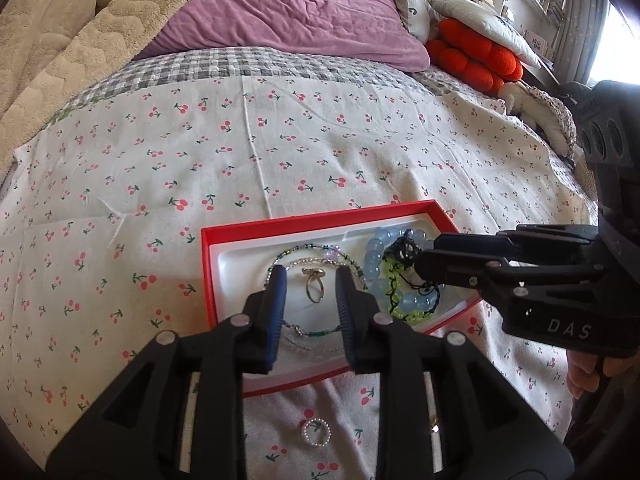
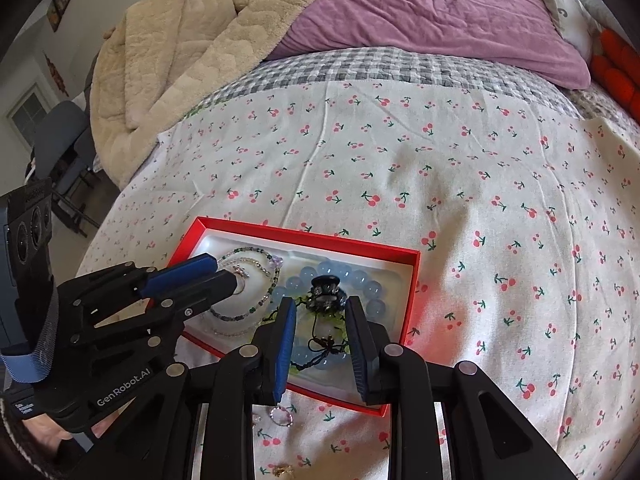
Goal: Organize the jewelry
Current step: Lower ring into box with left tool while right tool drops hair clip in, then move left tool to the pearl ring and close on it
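A red box (image 1: 312,222) with a white insert lies on the cherry-print bedspread; it also shows in the right wrist view (image 2: 414,280). Inside lie a thin beaded necklace (image 1: 348,258), a metal ring (image 1: 314,290), a pale blue bead bracelet (image 1: 374,258), a yellow-green bracelet (image 1: 394,284) and a black hair clip (image 2: 325,294). My left gripper (image 1: 311,300) is open above the ring, fingers either side. My right gripper (image 2: 321,332) is open over the black clip and blue beads. A small pearl ring (image 1: 316,432) and a gold piece (image 1: 435,427) lie on the cloth before the box.
A purple quilt (image 1: 304,4), a beige blanket (image 1: 60,52), red cushions (image 1: 476,56) and pillows lie at the back of the bed. A small clear-stone ring (image 2: 282,416) and a gold item (image 2: 282,470) rest on the cloth near me.
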A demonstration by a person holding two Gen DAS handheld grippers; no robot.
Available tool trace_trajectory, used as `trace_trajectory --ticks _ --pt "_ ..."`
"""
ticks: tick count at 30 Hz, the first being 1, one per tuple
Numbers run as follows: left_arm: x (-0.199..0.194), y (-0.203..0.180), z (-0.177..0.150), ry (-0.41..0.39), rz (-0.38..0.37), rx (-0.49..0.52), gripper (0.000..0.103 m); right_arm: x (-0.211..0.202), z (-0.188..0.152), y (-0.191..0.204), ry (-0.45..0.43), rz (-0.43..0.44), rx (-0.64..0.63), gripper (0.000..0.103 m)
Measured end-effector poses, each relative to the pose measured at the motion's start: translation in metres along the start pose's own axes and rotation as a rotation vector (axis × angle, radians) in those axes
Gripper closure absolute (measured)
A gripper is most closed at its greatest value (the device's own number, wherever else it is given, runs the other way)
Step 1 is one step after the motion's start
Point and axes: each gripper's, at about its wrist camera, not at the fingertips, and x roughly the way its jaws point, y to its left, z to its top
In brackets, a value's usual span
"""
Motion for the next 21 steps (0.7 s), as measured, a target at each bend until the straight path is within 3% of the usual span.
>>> trace_trajectory --ticks 7,9,10,11,15,21 --pt "-0.018 0.001 -0.002 -0.013 0.010 0.007 0.047 -0.022 -0.001 -0.003 -0.033 0.000 0.000 0.072" --pt "-0.026 0.001 -0.004 -0.020 0.015 0.011 0.041 -0.029 -0.004 -0.003 -0.039 -0.004 -0.004 0.057" --pt "-0.030 0.002 -0.005 -0.024 0.017 0.013 0.038 -0.033 -0.006 -0.003 -0.049 -0.006 -0.007 0.044" --pt "-0.034 0.002 -0.007 -0.027 0.019 0.016 0.037 -0.038 -0.008 -0.003 -0.062 -0.007 -0.013 0.041" --pt "-0.049 0.005 -0.014 -0.034 0.033 0.020 0.023 -0.052 -0.016 0.002 -0.079 -0.011 -0.047 0.038" --pt "-0.061 0.016 -0.030 0.004 0.052 -0.013 0.018 -0.058 -0.031 0.006 -0.065 -0.029 -0.074 0.030"
